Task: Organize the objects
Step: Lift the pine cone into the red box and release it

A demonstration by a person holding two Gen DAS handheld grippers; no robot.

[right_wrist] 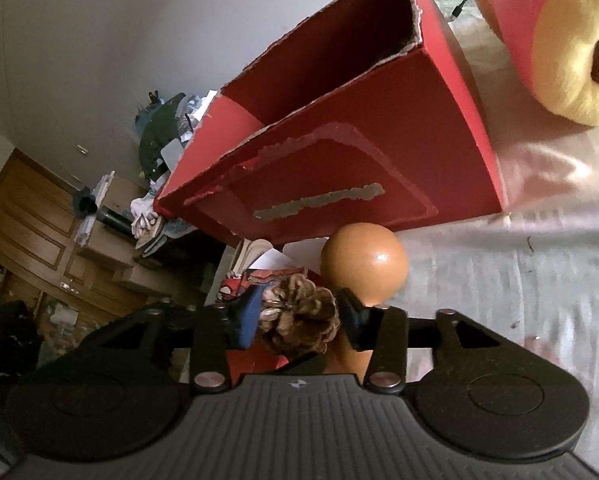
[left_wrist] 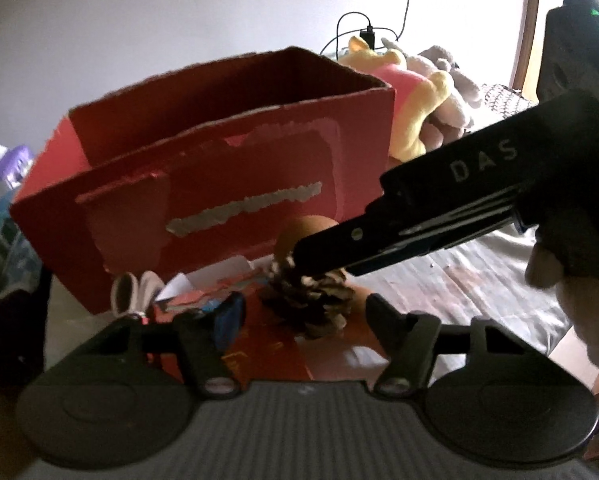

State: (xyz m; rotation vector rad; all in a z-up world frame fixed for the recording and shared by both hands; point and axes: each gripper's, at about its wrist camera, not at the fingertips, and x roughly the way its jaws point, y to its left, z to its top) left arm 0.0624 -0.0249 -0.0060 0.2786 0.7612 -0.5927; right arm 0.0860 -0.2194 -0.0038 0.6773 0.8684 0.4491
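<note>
A brown pine cone (left_wrist: 311, 304) (right_wrist: 299, 330) sits over red printed paper (left_wrist: 267, 354), in front of an open, torn red cardboard box (left_wrist: 219, 184) (right_wrist: 339, 160). Between cone and box rests an orange ball (left_wrist: 309, 230) (right_wrist: 363, 264). My right gripper (right_wrist: 299, 308) is shut on the pine cone, a finger pressing each side. In the left wrist view, the right gripper (left_wrist: 299, 258) reaches in from the right to the cone's top. My left gripper (left_wrist: 309, 316) is open just short of the cone, with nothing held.
A yellow plush toy in a pink shirt (left_wrist: 411, 92) (right_wrist: 547, 40) and a grey plush (left_wrist: 447, 76) lie right of the box on the pale sheet (right_wrist: 519, 272). Loose papers and a small white item (left_wrist: 135, 292) lie at the left. Wooden drawers (right_wrist: 31, 232) with clutter stand beyond.
</note>
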